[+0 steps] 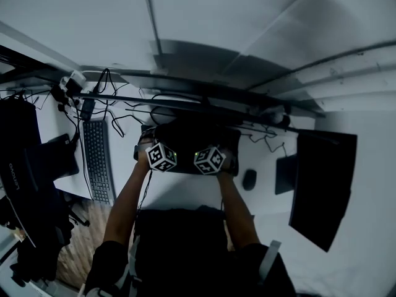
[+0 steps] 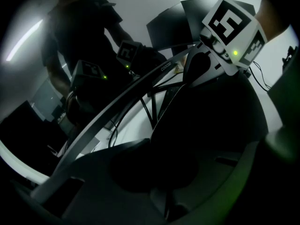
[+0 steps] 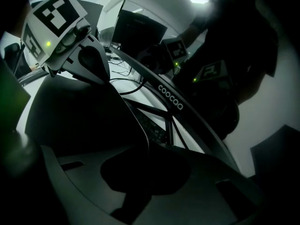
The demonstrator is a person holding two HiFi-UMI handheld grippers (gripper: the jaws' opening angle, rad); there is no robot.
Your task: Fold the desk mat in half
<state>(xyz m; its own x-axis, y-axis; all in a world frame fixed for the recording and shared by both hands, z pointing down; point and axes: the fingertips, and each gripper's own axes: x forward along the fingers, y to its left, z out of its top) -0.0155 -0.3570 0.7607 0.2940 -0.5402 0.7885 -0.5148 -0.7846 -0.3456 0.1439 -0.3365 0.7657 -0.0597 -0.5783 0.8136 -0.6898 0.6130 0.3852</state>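
1. Two hand-held grippers work side by side at the near edge of the black desk mat (image 1: 195, 140), with their marker cubes close together in the head view.
2. The left hand-held gripper (image 2: 153, 171) has its jaws closed on the mat. The dark sheet rises from the jaws and fills the right side of its view.
3. The right hand-held gripper (image 3: 144, 168) is also clamped on the mat, and the stitched edge runs straight down into its jaws.
4. The mat sits in the middle of the white worktop (image 1: 185, 192), straight ahead of the person, between a keyboard (image 1: 97, 159) on the left and a mouse (image 1: 249, 179) on the right.
5. A dark monitor (image 1: 322, 184) stands further right, beyond the mouse.
6. Loose cables (image 1: 117, 113) trail across the worktop behind the keyboard and the mat.
7. The pictures are too dim to tell whether the mat is already doubled over.
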